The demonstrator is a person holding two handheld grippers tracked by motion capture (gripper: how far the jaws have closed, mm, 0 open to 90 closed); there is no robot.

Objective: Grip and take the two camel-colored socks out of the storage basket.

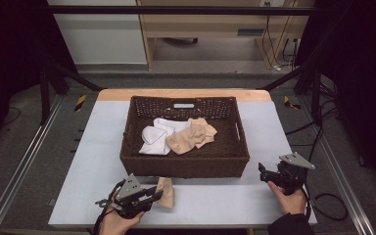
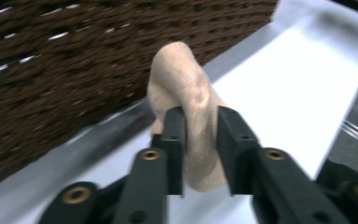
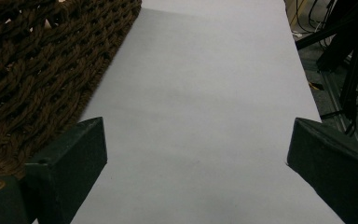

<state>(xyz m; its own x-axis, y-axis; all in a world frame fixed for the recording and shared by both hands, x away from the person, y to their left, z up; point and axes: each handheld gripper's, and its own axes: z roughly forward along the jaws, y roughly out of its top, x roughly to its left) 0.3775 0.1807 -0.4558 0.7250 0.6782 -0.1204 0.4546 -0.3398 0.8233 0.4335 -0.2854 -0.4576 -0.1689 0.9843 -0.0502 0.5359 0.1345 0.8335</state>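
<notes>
A beige sock [image 1: 166, 192] lies bunched on the pale table [image 1: 225, 198], just in front of the brown wicker basket [image 1: 183, 166]. My left gripper [image 1: 156, 195] sits low at the near edge, pointing right at the sock. In the left gripper view the sock [image 2: 182, 70] stands between the parted jaws of the left gripper [image 2: 200, 119], filling the gap loosely, with the basket wall [image 2: 51, 70] behind. My right gripper [image 1: 263, 172] rests at the basket's front right corner. Its jaws [image 3: 196, 140] are spread wide over bare table, with nothing between them.
Inside the basket lie white socks [image 1: 156, 137] and beige socks [image 1: 193, 136]. The basket's woven wall [image 3: 37, 60] is close on the right gripper's left. Dark frame poles and cables stand beyond the table's edges.
</notes>
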